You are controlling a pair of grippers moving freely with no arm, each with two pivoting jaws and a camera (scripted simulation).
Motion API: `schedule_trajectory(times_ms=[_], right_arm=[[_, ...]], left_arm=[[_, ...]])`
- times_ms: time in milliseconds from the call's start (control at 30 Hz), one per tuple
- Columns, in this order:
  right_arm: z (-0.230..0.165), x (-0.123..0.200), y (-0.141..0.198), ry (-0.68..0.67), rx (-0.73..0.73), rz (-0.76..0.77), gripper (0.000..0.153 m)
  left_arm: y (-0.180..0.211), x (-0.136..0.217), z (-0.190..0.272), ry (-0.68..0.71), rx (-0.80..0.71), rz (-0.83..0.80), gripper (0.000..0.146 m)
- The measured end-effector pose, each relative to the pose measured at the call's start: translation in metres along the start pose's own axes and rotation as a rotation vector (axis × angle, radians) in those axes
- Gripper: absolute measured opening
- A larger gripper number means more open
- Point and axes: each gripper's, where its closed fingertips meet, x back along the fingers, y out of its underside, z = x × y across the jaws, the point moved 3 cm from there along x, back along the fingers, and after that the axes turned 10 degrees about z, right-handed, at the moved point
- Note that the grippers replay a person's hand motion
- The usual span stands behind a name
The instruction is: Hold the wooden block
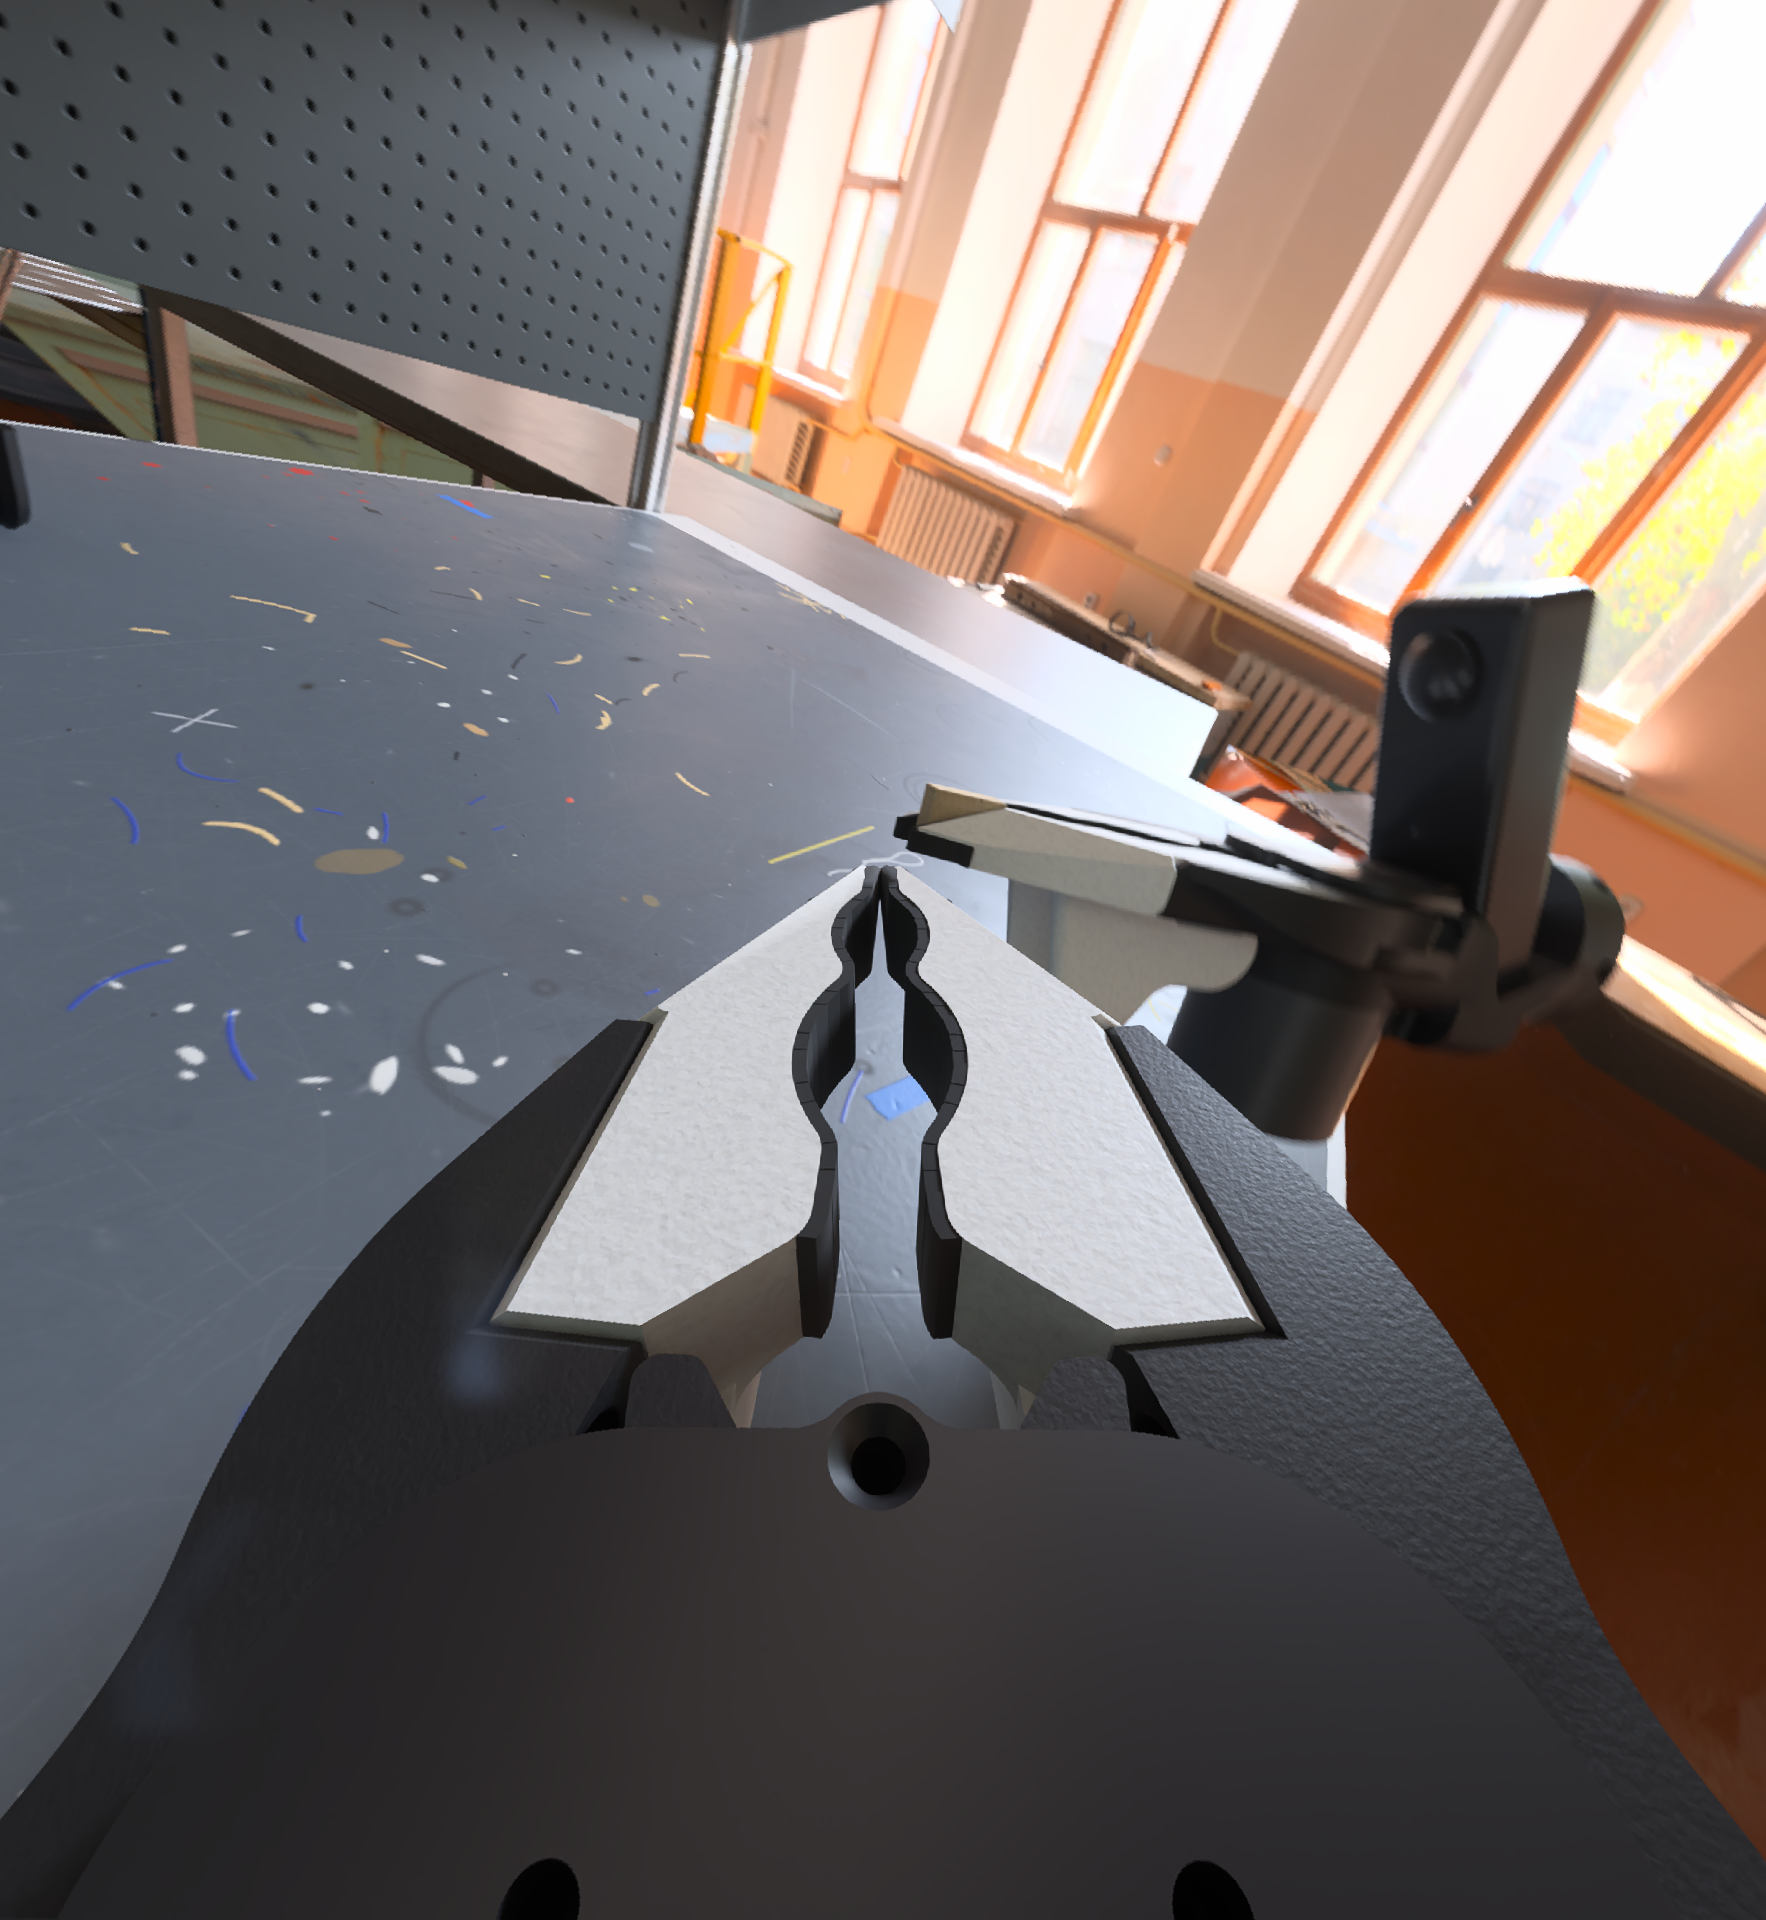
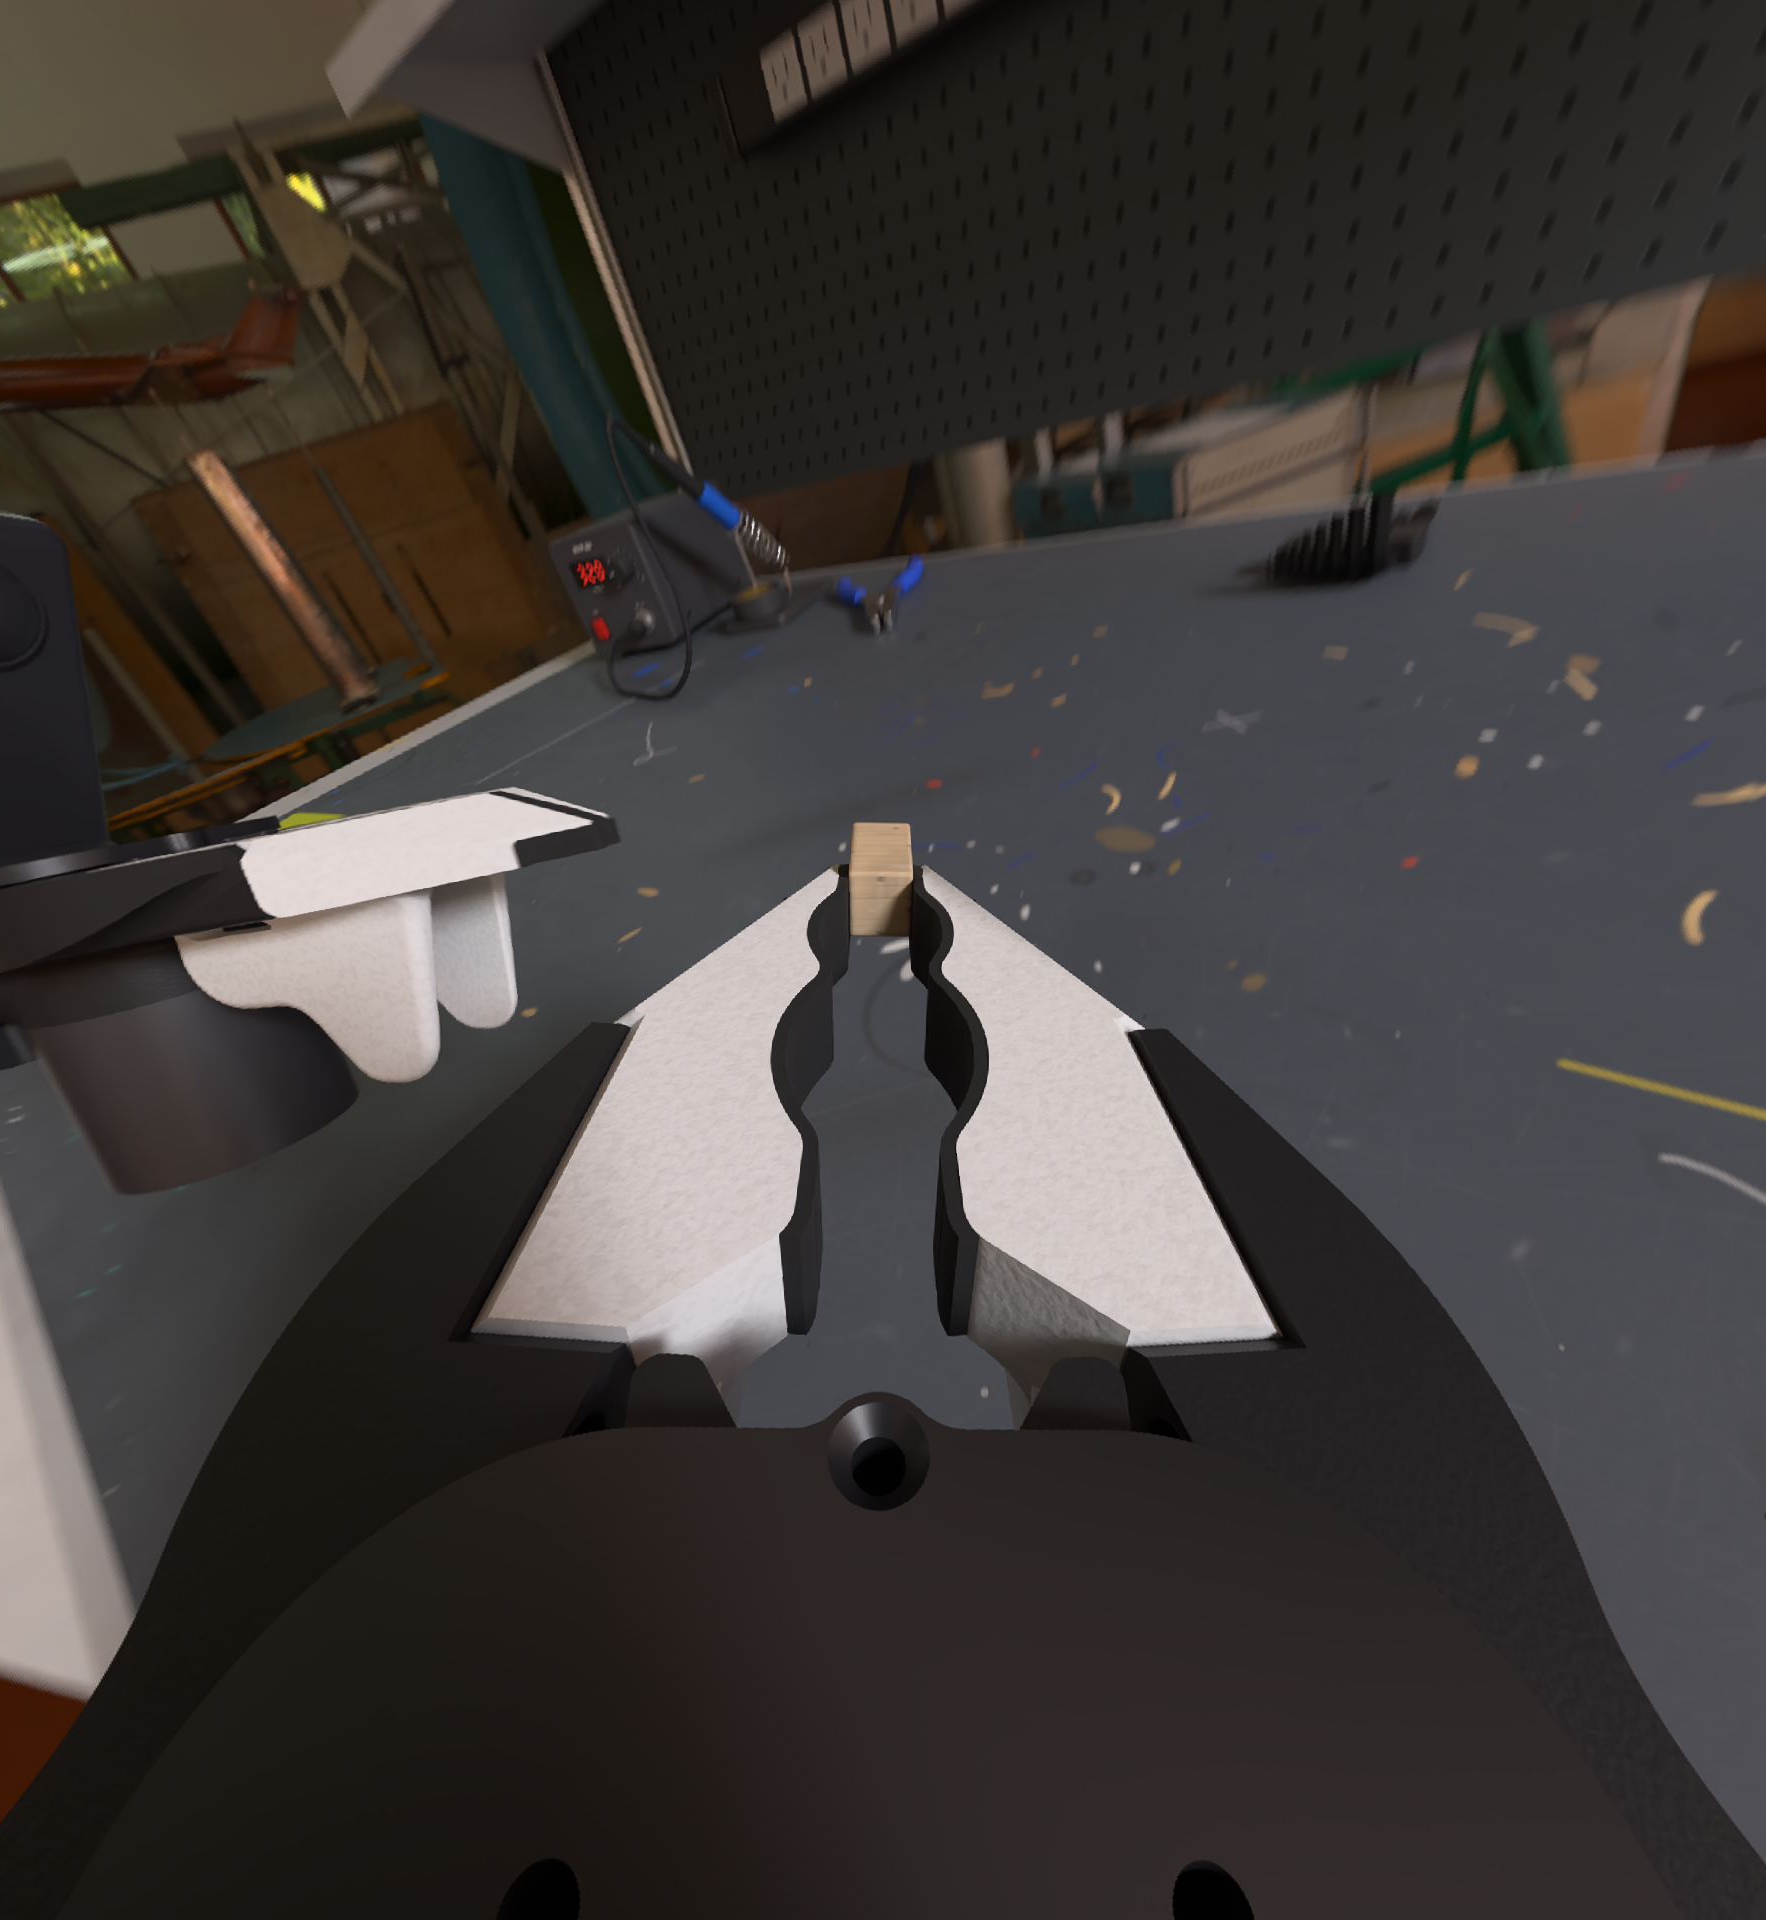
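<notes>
pale matt wooden block (image 2: pixel 880 878); scuffed, paint-flecked matt grey table (image 2: pixel 1378 1039).

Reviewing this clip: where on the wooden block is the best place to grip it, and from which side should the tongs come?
Grip the wooden block across its two flat side faces, coming in level along the table, as the right tongs do here. It is a small squarish block standing upright, so those parallel faces sit flush against the pads, with the tips clamping its lower half. The left tongs are shut and empty.
</notes>
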Motion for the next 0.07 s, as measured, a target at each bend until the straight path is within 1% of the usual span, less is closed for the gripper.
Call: schedule_trajectory(times_ms=[67], right_arm=[[0.0064, -0.0002, -0.0005, -0.007, -0.061, -0.09, 0.01]], left_arm=[[-0.0024, 0.0035, -0.0006, 0.018, -0.04, -0.019, 0.002]])
